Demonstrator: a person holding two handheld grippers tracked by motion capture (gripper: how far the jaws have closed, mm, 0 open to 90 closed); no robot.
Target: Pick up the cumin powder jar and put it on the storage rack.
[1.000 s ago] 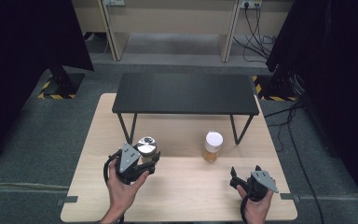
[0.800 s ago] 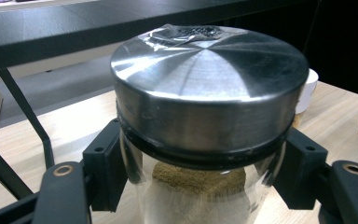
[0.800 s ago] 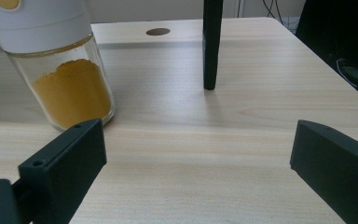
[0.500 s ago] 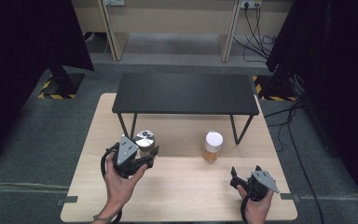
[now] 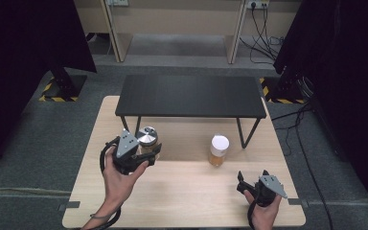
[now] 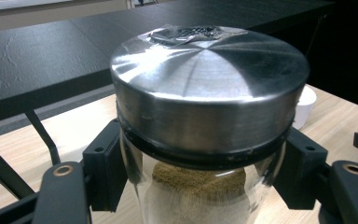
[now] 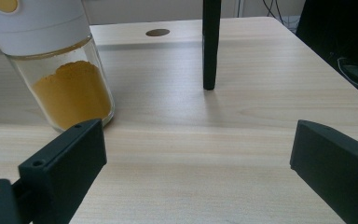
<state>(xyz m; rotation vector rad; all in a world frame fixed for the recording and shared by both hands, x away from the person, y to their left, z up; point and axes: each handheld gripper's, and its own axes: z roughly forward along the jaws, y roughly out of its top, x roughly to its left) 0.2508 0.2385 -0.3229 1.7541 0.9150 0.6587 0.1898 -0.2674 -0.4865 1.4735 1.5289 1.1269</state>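
My left gripper (image 5: 143, 152) is shut on a glass jar (image 5: 146, 140) with a steel lid, held off the wooden table (image 5: 182, 191) at its left side. In the left gripper view the jar (image 6: 205, 121) stands between the two black jaws, with brown powder in its lower part. A second glass jar (image 5: 218, 150) with a white cap and orange powder stands right of centre; the right gripper view has that jar (image 7: 60, 70) at upper left. Near the front right edge, my right gripper (image 5: 253, 181) rests open, its jaws wide apart over bare wood.
A low black shelf (image 5: 189, 96) on thin black legs spans the back half of the table. One leg (image 7: 210, 44) stands just ahead of my right gripper. Grey floor surrounds the table, with cables at the back right.
My left gripper has lifted the steel-lidded jar up from the table and carried it a little toward the black shelf. The right gripper has stayed where it was.
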